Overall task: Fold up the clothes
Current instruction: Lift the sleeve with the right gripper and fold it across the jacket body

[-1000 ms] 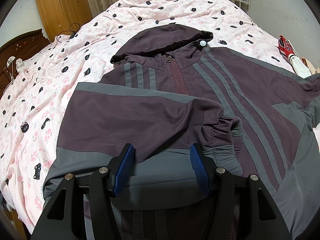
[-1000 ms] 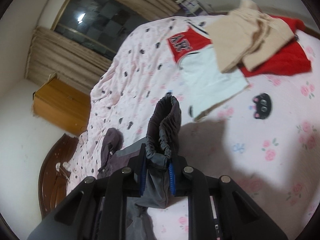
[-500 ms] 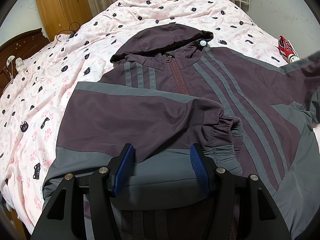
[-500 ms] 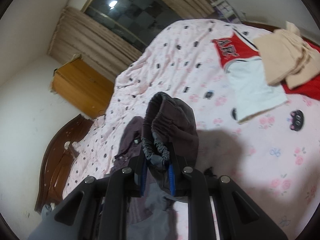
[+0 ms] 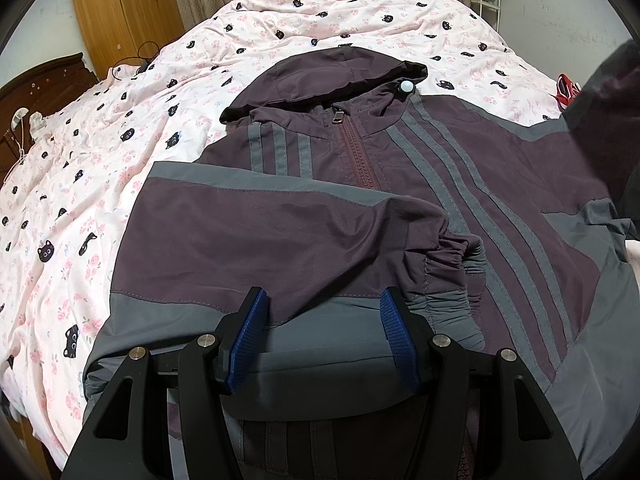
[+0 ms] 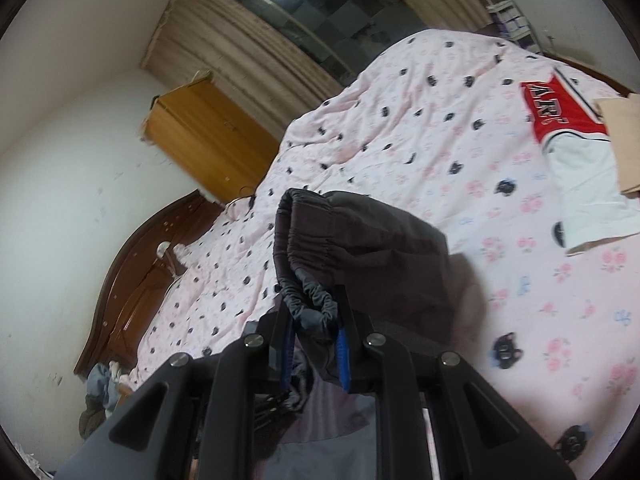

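Note:
A dark purple and grey hooded jacket [image 5: 400, 184] lies face up on the bed, zipper closed. Its left sleeve [image 5: 280, 240] is folded across the chest. My left gripper [image 5: 322, 320] is open and empty, hovering over the jacket's lower part. My right gripper [image 6: 314, 334] is shut on the elastic cuff [image 6: 308, 276] of the right sleeve and holds it lifted above the bed. That raised sleeve shows as a dark blur at the right edge of the left wrist view [image 5: 608, 120].
The bed has a pink quilt with black cat prints [image 5: 100, 160]. A red and white jersey [image 6: 568, 128] and beige clothing [image 6: 624, 140] lie to the right. A wooden headboard [image 6: 136, 280], a wardrobe [image 5: 120, 12] and curtains [image 6: 256, 52] surround the bed.
My right gripper has carried the right sleeve's cuff up and leftward over the jacket. The raised sleeve now enters the left wrist view at the right. The left gripper has not moved.

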`<state>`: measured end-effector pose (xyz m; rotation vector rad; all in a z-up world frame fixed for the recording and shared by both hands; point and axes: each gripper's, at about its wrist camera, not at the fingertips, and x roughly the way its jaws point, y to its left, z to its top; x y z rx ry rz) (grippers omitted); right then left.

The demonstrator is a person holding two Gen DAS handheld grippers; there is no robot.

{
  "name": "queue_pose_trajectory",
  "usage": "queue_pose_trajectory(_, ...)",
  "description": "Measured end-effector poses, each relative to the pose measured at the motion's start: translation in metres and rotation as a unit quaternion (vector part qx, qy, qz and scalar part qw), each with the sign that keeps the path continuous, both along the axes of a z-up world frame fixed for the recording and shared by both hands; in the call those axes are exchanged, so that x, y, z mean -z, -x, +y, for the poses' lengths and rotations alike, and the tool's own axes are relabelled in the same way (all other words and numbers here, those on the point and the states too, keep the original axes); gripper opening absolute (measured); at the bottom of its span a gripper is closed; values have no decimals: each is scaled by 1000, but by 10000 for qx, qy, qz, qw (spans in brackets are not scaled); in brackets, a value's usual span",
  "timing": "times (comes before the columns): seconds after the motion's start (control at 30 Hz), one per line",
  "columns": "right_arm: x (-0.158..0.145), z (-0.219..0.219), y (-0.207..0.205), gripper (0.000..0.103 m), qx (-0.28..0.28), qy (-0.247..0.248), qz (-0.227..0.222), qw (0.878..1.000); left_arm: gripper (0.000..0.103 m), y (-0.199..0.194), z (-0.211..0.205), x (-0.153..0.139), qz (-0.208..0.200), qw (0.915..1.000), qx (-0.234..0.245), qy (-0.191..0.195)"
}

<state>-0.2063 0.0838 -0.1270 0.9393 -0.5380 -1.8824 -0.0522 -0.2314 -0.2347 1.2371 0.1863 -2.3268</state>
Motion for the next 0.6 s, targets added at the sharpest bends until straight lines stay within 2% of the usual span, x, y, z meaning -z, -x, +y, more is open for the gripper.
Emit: queue_pose_trajectory(0.6, -3, -72, -34, 18, -792, -20, 47, 9968, 54, -1, -2, 0, 48, 10000, -17, -49)
